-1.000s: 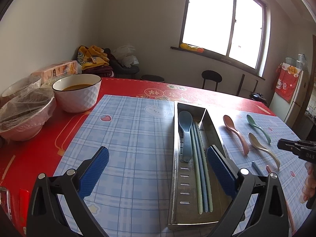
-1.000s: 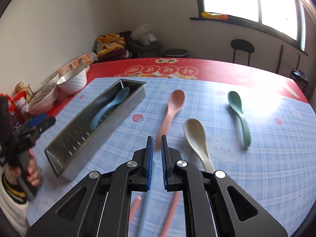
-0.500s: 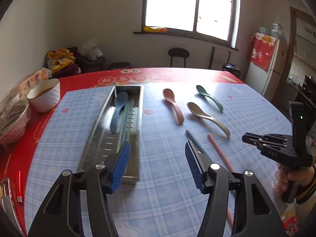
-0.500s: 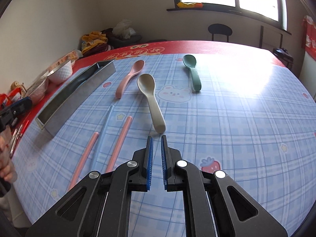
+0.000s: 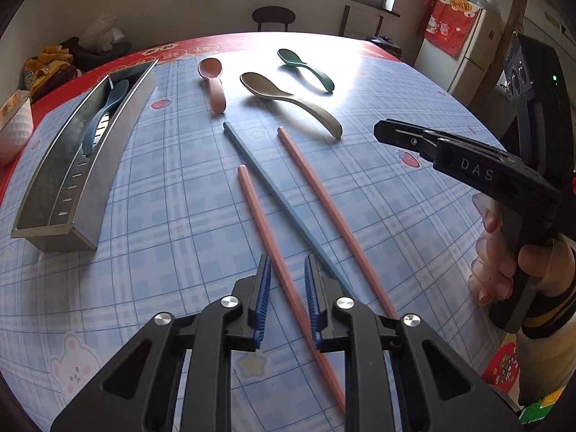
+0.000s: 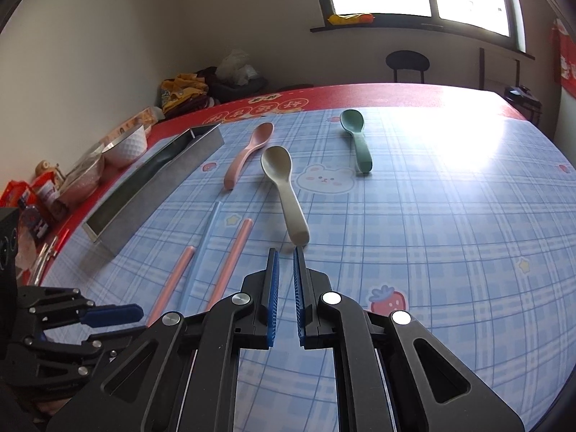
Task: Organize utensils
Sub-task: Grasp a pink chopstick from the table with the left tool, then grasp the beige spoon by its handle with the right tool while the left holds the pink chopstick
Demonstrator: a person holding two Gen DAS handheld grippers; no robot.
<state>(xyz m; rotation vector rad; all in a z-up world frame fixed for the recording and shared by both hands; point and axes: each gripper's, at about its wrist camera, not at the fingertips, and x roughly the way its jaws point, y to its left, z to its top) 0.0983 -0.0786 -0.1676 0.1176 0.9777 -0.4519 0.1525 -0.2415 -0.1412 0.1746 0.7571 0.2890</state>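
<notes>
So my left claw (image 5: 287,270) is angled down at the table (image 5: 414,216) and its jaws are closing, with one pink chopstick (image 5: 259,212) running right up between the blue pads (image 5: 265,280), though there's a visible gap on both sides so nothing's actually pinched. Just right of that claw lies the blue chopstick (image 5: 273,183), crossing diagonally, and right of that again the second pink chopstick (image 5: 324,201). Further out ahead are the three spoons: the pink spoon (image 5: 214,82) straight ahead, the beige spoon (image 5: 288,100) a bit right of it, and the green spoon (image 5: 306,68) beyond that. The metal tray (image 5: 115,136) sits well off to the left of the claw, with a blue spoon (image 5: 108,115) lying inside it. My right claw (image 6: 285,273) is closed with nothing in it, hovering low over the checked cloth, and the handle end of the beige spoon (image 6: 288,194) is just ahead of its tips, apart from them. From that side the chopsticks lie to the left of the right claw and the green spoon (image 6: 356,136) is far ahead, slightly right. My right hand (image 5: 504,252) wraps the grip of that claw at the edge of the left view.
</notes>
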